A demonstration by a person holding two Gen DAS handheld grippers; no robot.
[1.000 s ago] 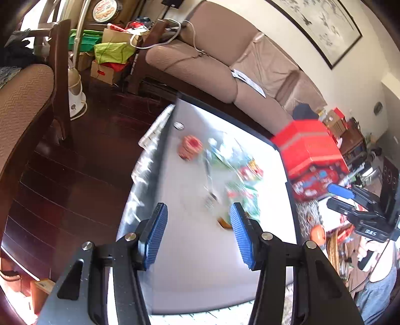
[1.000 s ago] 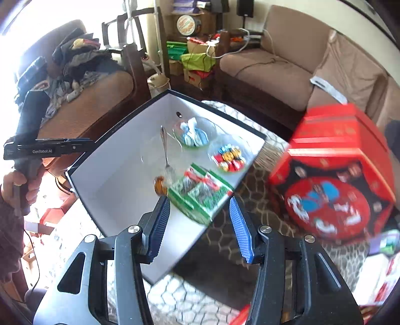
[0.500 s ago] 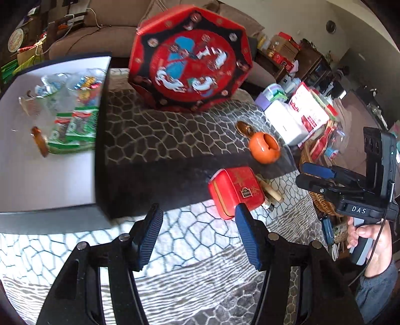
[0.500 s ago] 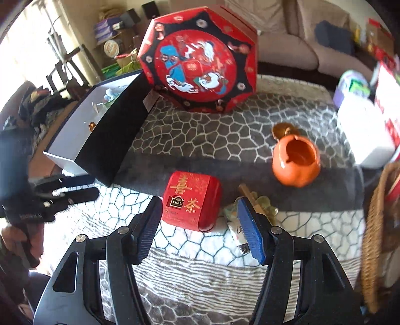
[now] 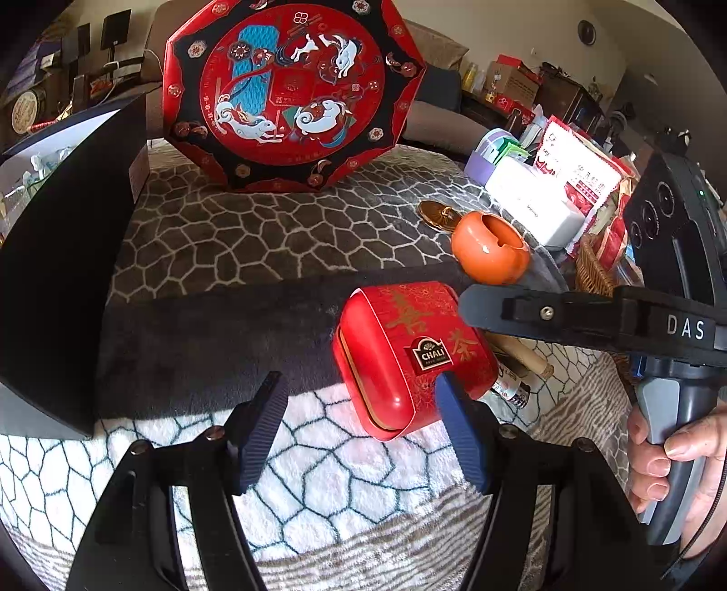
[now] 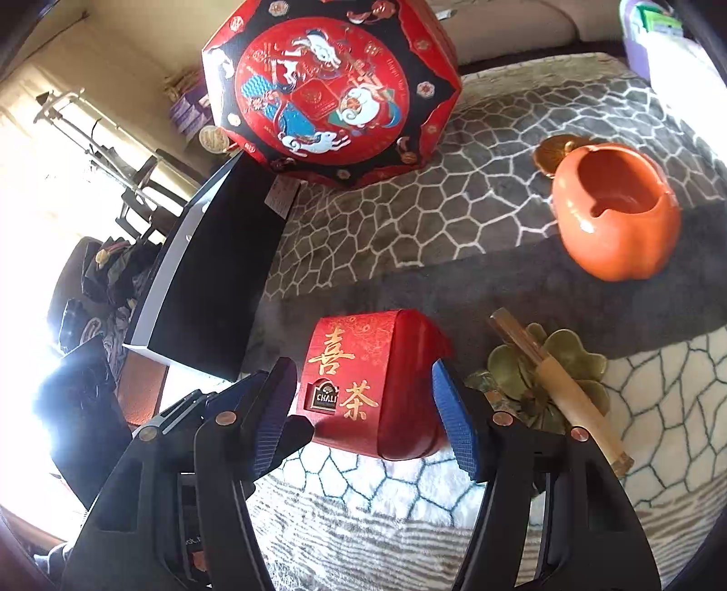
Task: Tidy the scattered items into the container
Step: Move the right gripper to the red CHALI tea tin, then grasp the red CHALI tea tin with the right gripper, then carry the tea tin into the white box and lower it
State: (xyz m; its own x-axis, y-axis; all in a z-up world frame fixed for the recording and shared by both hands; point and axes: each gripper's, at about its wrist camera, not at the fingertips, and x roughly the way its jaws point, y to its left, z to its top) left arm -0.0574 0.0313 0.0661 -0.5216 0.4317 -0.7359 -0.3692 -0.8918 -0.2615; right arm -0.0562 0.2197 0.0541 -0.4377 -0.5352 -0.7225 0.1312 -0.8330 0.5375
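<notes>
Red tea tin now between right claw; earlier beyond.

Place: home living rm, lived-in, cluttered.
Seating: beige sofa at 12 o'clock behind the table, cushions on top.
Table: low, covered w/ plush cobble-pattern throw, grey & white.
Decor: big red octagonal gift box at 12, festive print; orange ceramic ashtray at 2.
Clutter: cardboard boxes & packets stacked along wall at 1-2; wicker basket at 3.
Window side: strong daylight at 9 in right wrist view, chair w/ heaped clothes there.
Wall: round wall clock at 1.
</notes>
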